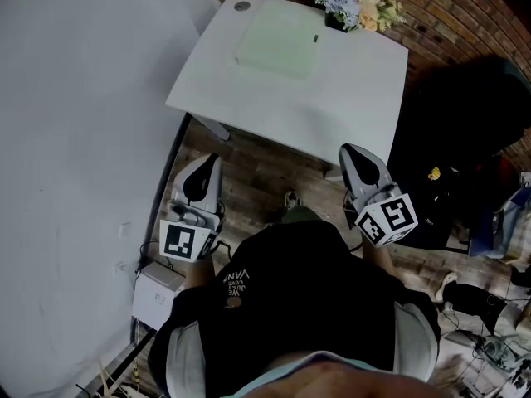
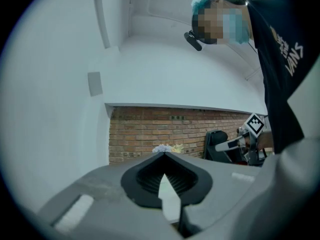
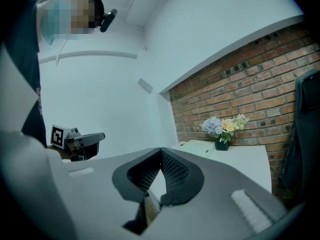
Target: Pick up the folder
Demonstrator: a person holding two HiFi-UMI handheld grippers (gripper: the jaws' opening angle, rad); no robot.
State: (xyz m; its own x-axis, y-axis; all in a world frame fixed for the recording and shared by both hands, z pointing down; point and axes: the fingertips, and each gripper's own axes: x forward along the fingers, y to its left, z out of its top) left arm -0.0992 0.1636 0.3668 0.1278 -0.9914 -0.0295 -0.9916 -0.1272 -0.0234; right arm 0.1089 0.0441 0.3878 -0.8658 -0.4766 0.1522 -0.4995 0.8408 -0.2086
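A pale green folder (image 1: 278, 46) lies flat on the far left part of the white table (image 1: 348, 106). Both grippers are held in front of the person, short of the table's near edge and pointing toward it. The left gripper (image 1: 206, 162) is shut with nothing in it, and so is the right gripper (image 1: 349, 150). In the left gripper view the jaws (image 2: 165, 156) meet at a closed tip. The right gripper view shows its jaws (image 3: 161, 151) closed too, with the table (image 3: 240, 154) beyond. Neither gripper touches the folder.
A bunch of flowers (image 1: 353, 7) stands at the table's far edge by the brick wall. A black chair (image 1: 465, 139) is right of the table. A white wall runs along the left, and a white box (image 1: 156, 293) sits on the floor by it.
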